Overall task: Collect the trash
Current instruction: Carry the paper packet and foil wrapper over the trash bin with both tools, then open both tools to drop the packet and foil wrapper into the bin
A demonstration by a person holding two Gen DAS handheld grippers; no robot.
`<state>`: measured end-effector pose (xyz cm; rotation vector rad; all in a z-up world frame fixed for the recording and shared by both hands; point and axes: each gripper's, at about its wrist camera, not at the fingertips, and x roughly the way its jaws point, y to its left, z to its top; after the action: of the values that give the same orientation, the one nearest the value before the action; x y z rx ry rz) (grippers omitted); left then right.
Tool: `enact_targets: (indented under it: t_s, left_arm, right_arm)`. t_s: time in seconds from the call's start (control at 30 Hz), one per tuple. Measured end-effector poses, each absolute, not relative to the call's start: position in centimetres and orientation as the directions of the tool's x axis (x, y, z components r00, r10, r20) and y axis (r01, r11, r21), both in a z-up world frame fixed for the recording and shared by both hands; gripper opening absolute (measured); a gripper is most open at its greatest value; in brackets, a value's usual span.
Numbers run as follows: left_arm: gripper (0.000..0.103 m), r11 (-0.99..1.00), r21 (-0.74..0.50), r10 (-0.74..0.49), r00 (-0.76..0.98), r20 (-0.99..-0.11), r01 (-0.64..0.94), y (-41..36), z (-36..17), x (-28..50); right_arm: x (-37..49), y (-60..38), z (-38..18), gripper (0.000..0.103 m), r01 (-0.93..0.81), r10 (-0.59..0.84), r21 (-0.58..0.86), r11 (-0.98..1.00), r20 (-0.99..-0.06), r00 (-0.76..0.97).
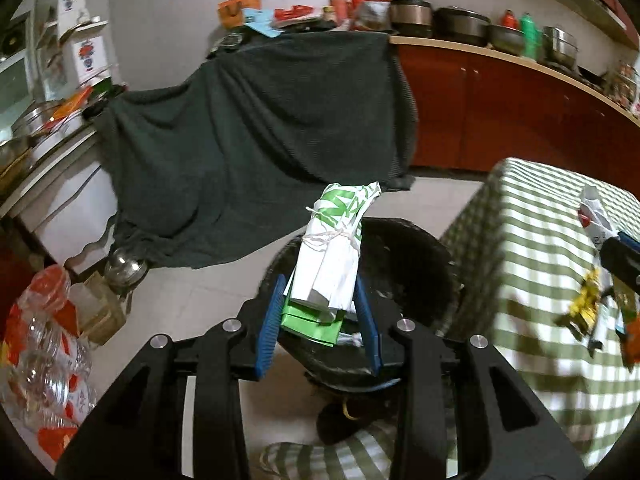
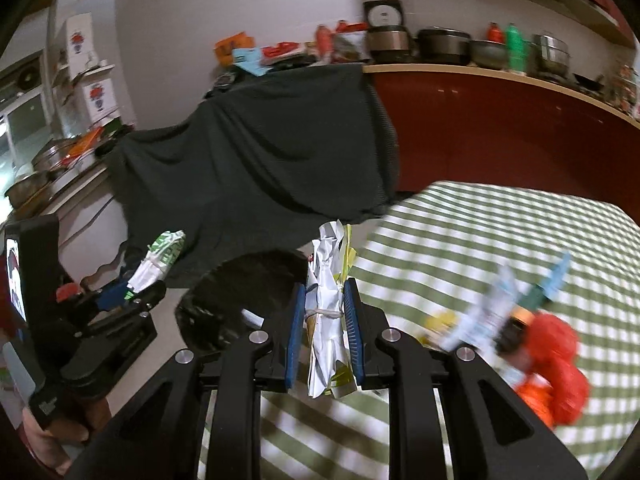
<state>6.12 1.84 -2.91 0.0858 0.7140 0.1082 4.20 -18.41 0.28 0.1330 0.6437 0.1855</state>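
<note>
Two bundles: each gripper carries one tied wad of trash at this moment.
Left gripper (image 1: 320, 300): lower centre of the left view; jaws partly closed, blue pads pressing both flanks of the green-and-white bundle (image 1: 336, 256).
Green-and-white bundle: folded paper or thin plastic bound with white string, its top leaning toward the upper right; it sits in front of the dark bin (image 1: 408, 264), which fills the centre of that view.
Right gripper (image 2: 324, 320): lower centre of the right view; jaws nearly together, pinching the crumpled white-and-yellow bundle (image 2: 326, 312).
White-and-yellow bundle: creased wrappers held by a band at mid-height; upright, sticking out past the pads above and below.
Bin: black, round, on the pale floor left of the checked tablecloth (image 2: 480, 240); its contents cannot be made out.
Remaining trash: blurred wrappers (image 2: 500, 304) and something red-orange (image 2: 556, 360) at the right of the right view, on the cloth.
Handling, judged: both bundles look light, soft and crushable, not fragile; loose ends may snag.
Best hold, judged: across the tied waist, where string or band keeps the layers together; a grip on a free flap would likely let the wad unfold or slip.
Risk, judged: motion blur suggests quick travel, so a slack pinch could shed pieces.
</note>
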Motion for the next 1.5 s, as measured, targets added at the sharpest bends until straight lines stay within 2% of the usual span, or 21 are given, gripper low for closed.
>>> enact_targets:
  t_s: [0.27,0.8,0.87,0.9,1.0,1.13,1.5]
  left_arm:
    - [0.034,0.986,0.093,0.165,0.734,-0.659,-0.138,4.4,-4.0,8.5]
    - [0.035,0.983,0.080,0.175,0.697,-0.696,-0.168,6.1,-6.7,12.4]
    - [0.044,0.983,0.077,0.173,0.692,-0.701,-0.168,6.2,-7.0,13.0]
    - [0.054,0.982,0.077,0.176,0.690,-0.702,-0.171,6.4,-7.2,13.2]
    - [0.055,0.982,0.072,0.175,0.686,-0.706,-0.176,6.7,-7.5,13.4]
    - [0.060,0.981,0.070,0.176,0.687,-0.705,-0.179,6.7,-7.4,13.4]
    - [0.061,0.994,0.048,0.106,0.711,-0.695,-0.101,4.0,-6.2,11.3]
  right_arm:
    - [7.8,-13.9,-0.7,0.021,-0.229,0.283,0.167,0.959,-0.604,0.745]
    - [12.5,-10.2,-3.2,0.021,-0.262,0.300,0.161,0.951,-0.677,0.672]
    - [13.1,-10.0,-3.5,0.024,-0.256,0.303,0.172,0.951,-0.687,0.661]
    - [13.3,-10.0,-3.6,0.030,-0.248,0.299,0.177,0.953,-0.690,0.659]
    - [13.4,-10.1,-3.7,0.038,-0.238,0.293,0.177,0.955,-0.685,0.667]
    - [13.0,-10.5,-3.3,0.038,-0.231,0.288,0.176,0.957,-0.679,0.675]
    - [8.7,-15.6,-1.2,0.046,-0.138,0.208,0.159,0.978,-0.634,0.745]
